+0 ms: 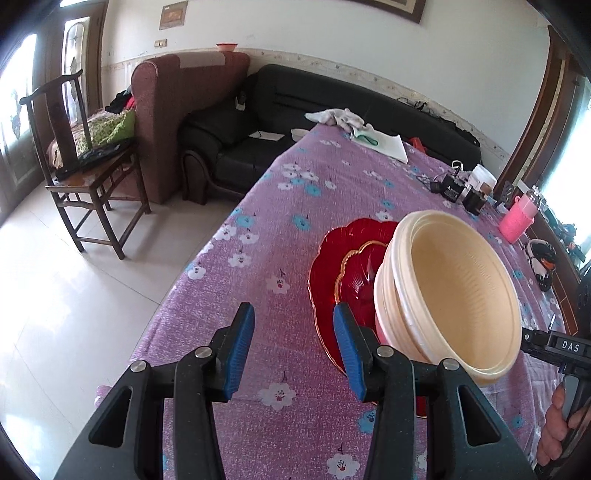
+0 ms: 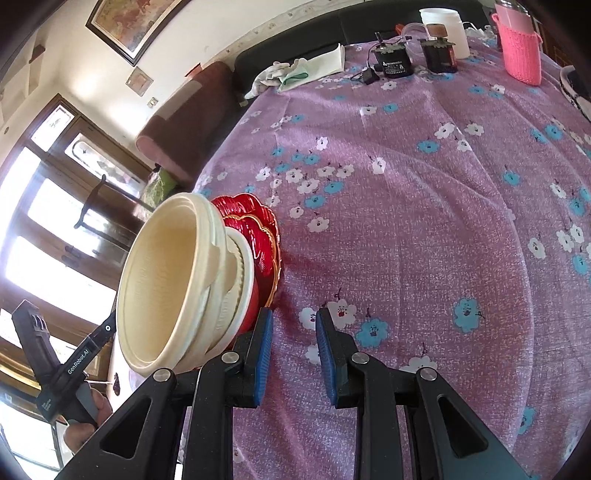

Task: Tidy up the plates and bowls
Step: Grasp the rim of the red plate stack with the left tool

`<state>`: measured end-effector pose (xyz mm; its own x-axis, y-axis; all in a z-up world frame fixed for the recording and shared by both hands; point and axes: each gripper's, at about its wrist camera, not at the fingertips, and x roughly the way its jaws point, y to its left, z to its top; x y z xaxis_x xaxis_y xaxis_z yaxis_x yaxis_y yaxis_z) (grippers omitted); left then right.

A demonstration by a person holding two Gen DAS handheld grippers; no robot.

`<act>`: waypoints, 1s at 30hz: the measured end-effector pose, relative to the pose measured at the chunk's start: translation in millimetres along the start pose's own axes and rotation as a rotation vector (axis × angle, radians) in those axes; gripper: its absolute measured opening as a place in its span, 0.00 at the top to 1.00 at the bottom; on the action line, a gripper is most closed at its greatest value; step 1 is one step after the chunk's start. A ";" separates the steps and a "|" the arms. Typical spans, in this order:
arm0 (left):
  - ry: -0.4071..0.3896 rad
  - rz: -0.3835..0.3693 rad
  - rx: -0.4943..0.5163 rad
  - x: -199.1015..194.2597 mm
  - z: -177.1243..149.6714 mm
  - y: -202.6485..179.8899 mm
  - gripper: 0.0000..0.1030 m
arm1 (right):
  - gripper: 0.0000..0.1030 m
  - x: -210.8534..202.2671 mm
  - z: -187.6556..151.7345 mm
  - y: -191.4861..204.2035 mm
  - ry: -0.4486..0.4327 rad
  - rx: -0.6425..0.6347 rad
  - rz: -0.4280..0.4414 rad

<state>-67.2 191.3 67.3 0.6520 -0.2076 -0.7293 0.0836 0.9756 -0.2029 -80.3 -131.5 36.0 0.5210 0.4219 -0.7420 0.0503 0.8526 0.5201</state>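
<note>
Stack of cream bowls (image 1: 454,295) sits on red scalloped plates (image 1: 347,266) on purple floral tablecloth (image 1: 288,192). Left gripper (image 1: 293,354) just beside stack, jaws spread, nothing between. Right gripper (image 2: 294,354) on stack's other side, jaws parted, empty

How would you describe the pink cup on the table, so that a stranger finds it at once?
Start from the purple flowered tablecloth and look to its far end, past the stack of cream bowls. There the pink cup stands upright beside a white jar and black devices. Its bright pink knitted sleeve sets it apart.
</note>
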 end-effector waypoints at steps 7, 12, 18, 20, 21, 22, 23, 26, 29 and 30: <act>0.030 -0.015 0.015 14.3 -3.6 -3.9 0.58 | 0.75 7.4 3.2 -2.8 0.001 0.012 0.006; 0.042 -0.022 0.022 23.0 -3.2 -6.5 0.58 | 0.75 13.1 5.8 3.4 -0.005 -0.007 0.019; 0.055 -0.026 0.024 35.1 -1.7 -10.6 0.75 | 0.75 28.7 11.3 8.0 0.009 -0.022 0.011; 0.062 -0.030 0.026 39.1 -1.5 -11.2 0.83 | 0.75 32.6 12.4 7.9 0.008 -0.024 0.010; 0.065 -0.029 0.027 41.5 -1.3 -11.8 0.84 | 0.77 33.8 12.7 7.9 0.004 -0.027 0.011; 0.064 -0.031 0.026 42.5 -1.1 -12.1 0.84 | 0.78 35.1 13.2 8.4 0.000 -0.030 0.014; 0.064 -0.029 0.028 43.9 -0.8 -13.0 0.85 | 0.80 36.3 13.7 9.1 -0.004 -0.033 0.013; 0.063 -0.035 0.029 47.9 -0.5 -14.4 0.89 | 0.83 39.2 14.5 10.4 -0.009 -0.033 0.015; 0.068 -0.035 0.036 51.9 -1.3 -16.6 0.91 | 0.84 40.7 14.2 11.5 -0.015 -0.034 0.013; 0.064 -0.032 0.042 52.1 -1.7 -17.6 0.91 | 0.85 41.4 13.8 11.7 -0.015 -0.033 0.014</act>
<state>-36.0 163.2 31.8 0.5990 -0.2414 -0.7635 0.1357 0.9703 -0.2004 -46.3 -108.3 17.2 0.5341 0.4293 -0.7283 0.0149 0.8566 0.5158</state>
